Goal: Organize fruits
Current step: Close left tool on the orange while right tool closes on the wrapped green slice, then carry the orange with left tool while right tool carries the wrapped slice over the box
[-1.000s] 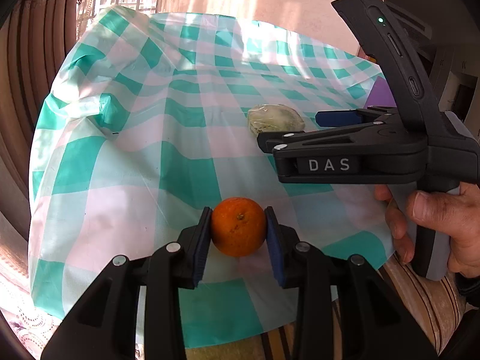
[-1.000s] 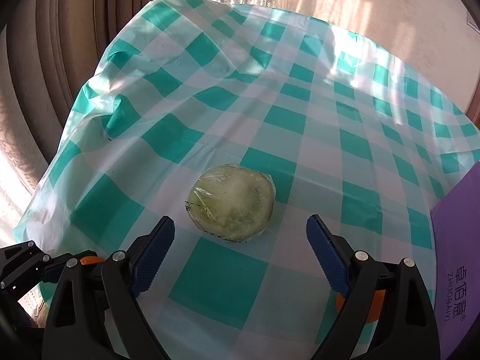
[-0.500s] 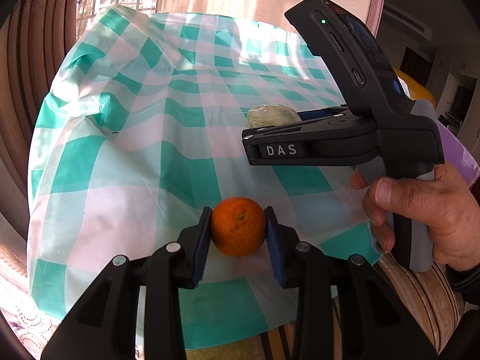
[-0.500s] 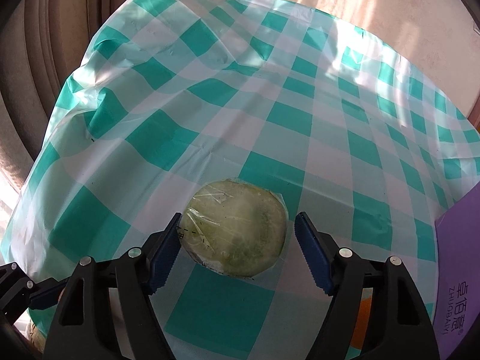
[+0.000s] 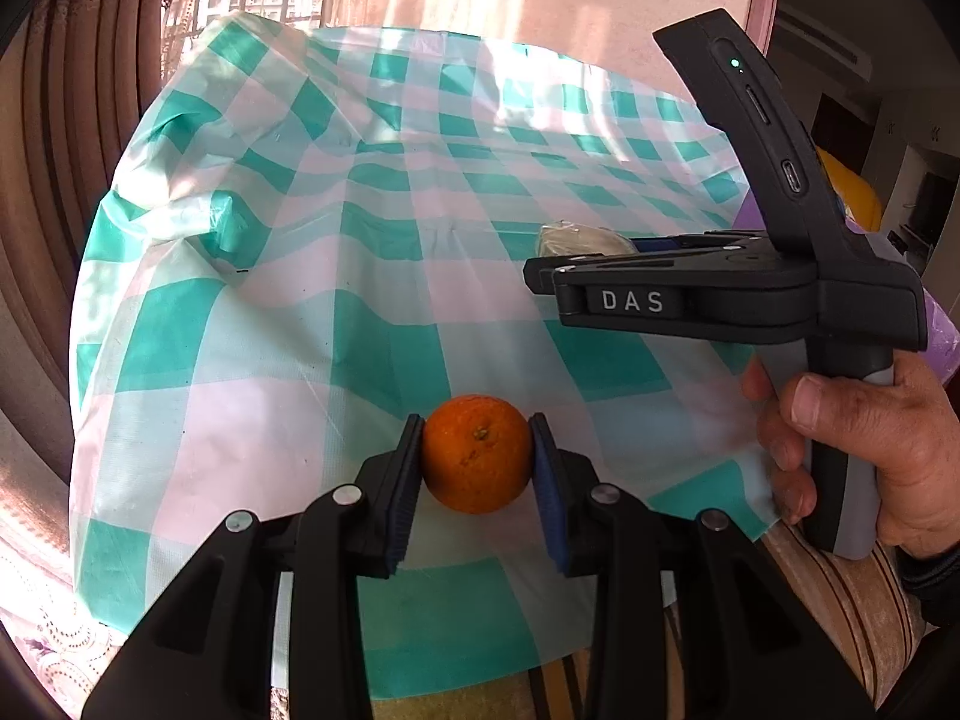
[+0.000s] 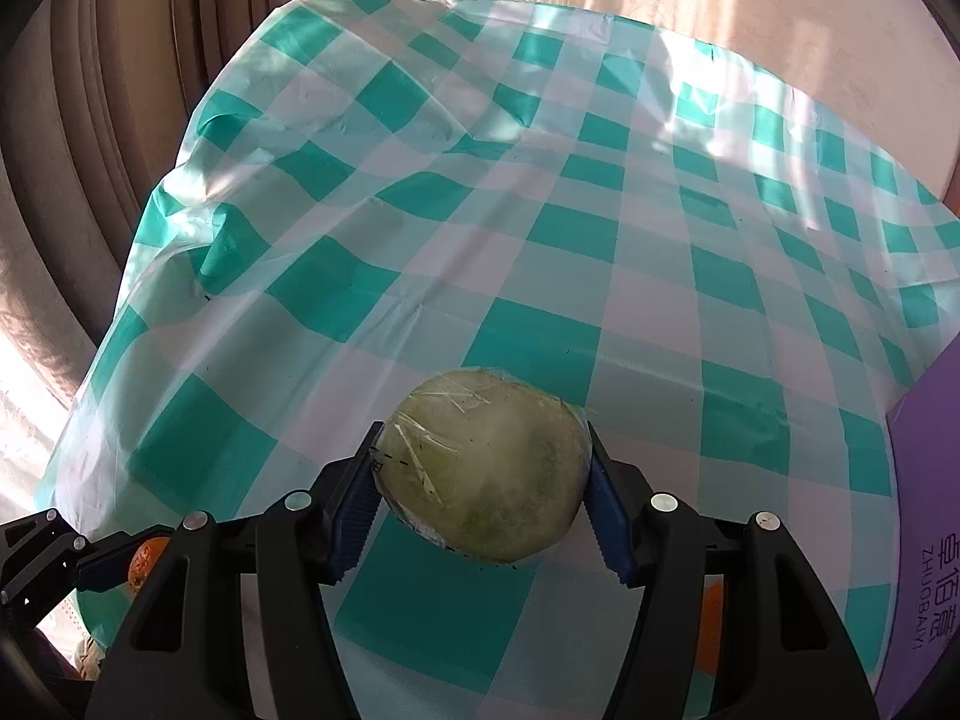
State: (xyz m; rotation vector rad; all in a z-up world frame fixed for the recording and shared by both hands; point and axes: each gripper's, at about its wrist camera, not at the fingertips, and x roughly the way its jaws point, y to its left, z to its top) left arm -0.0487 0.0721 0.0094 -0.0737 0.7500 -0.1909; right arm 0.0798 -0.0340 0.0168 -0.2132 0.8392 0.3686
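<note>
Your left gripper (image 5: pixel 477 468) is clamped on the orange (image 5: pixel 477 453): the fruit sits squarely between the two blue pads, both pressing its sides, near the front edge of the green-checked tablecloth (image 5: pixel 372 228). Your right gripper (image 6: pixel 483 492) has just been closing its jaws around the wrapped green melon (image 6: pixel 483 471), which lies on the cloth between them; the pads now touch its plastic film on both sides, with the melon bulging ahead of the fingertips. A purple box (image 6: pixel 927 480) lies at the right edge.
</note>
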